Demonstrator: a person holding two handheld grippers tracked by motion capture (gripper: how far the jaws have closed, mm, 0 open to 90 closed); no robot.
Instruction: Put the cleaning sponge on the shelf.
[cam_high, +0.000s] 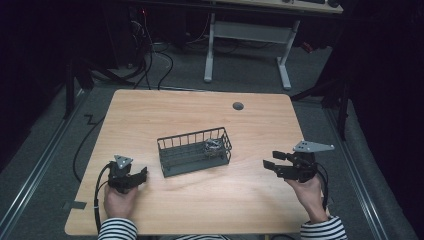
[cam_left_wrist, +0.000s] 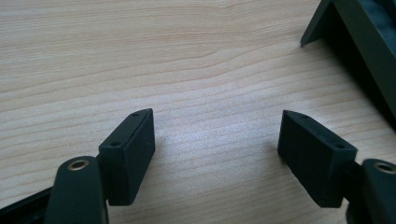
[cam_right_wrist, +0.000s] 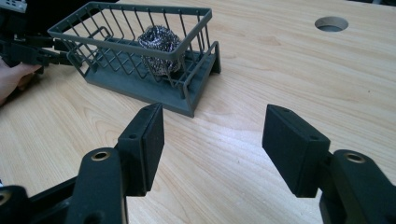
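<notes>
Two black grippers, each held in a person's hand, rested low over a pale wooden table (cam_high: 200, 200) with fine straight grain. From above, the left gripper (cam_high: 142, 175) sat near the table's front left, topped by a small grey three-cornered plate, with a black cable looping away behind it. Its jaws stood spread apart, holding nothing; in the left gripper view (cam_left_wrist: 217, 140) they appeared as two flat, matte black rectangular blocks with small screw holes, bare wood between them. The right gripper (cam_high: 270, 161) lay at the front right, also under a grey plate, its jaws likewise spread wide and empty, shown in the right gripper view (cam_right_wrist: 212, 140) as the same blocky matte pads on rounded black arms. Both forearms wore black-and-white striped sleeves (cam_high: 117, 230).

Between the two grippers, at the middle of the table, stood a dark grey basket (cam_high: 170, 167), long and rectangular, with a solid base and thin upright bars under a flat rim. Inside its right end sat a steel scourer (cam_high: 213, 146), a shiny tangled ball of metal wire (cam_right_wrist: 159, 44). The basket lay apart from both grippers, nearer the left one, whose view caught a dark corner of it at the upper right (cam_left_wrist: 355, 37). A round hole (cam_high: 238, 106) pierced the table's far side.
</notes>
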